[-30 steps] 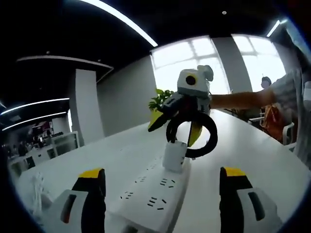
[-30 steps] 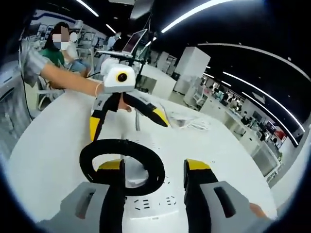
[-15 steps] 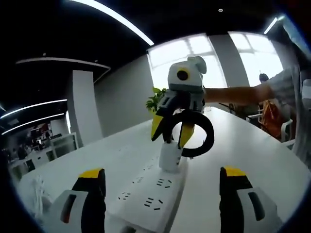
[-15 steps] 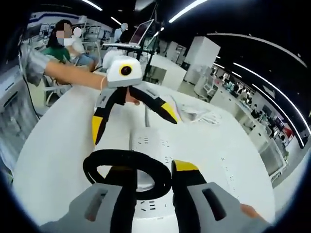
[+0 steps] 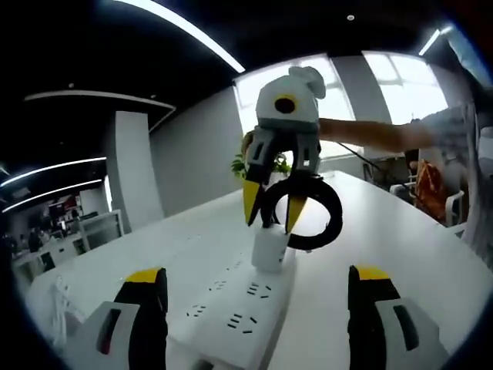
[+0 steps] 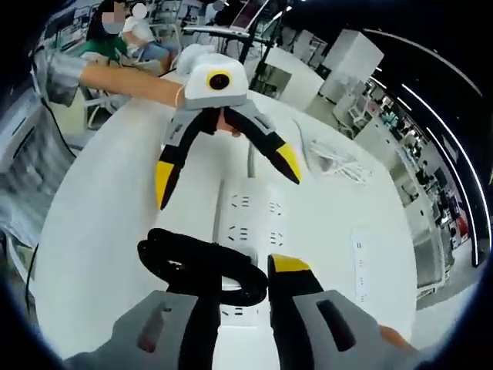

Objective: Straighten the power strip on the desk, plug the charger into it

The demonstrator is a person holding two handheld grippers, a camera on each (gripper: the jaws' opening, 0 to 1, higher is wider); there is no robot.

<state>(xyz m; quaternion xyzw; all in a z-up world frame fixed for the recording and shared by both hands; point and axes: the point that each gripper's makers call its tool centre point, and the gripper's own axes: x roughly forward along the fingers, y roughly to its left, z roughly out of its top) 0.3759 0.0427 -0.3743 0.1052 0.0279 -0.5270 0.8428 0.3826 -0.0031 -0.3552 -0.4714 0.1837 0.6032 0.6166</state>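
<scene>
Right gripper (image 5: 269, 210): jaws closed against the white charger (image 5: 270, 248), which stands upright in the power strip (image 5: 231, 312), its black coiled cable (image 5: 312, 214) looped beside the jaws. Left gripper (image 6: 223, 173): jaws spread wide, holding nothing, poised over the strip's far end. The strip lies flat on the white desk (image 6: 100, 216). Loose white cable (image 6: 339, 163) lies well apart.

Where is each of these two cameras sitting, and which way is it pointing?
Left gripper view: rides the left hand-held gripper, open, looking along the power strip at the right hand-held gripper closed on the charger; an outstretched forearm shows.
Right gripper view: rides the right hand-held gripper, looking down and back at the left one; a forearm shows.
Shared: the white desk, power strip, both grippers.
</scene>
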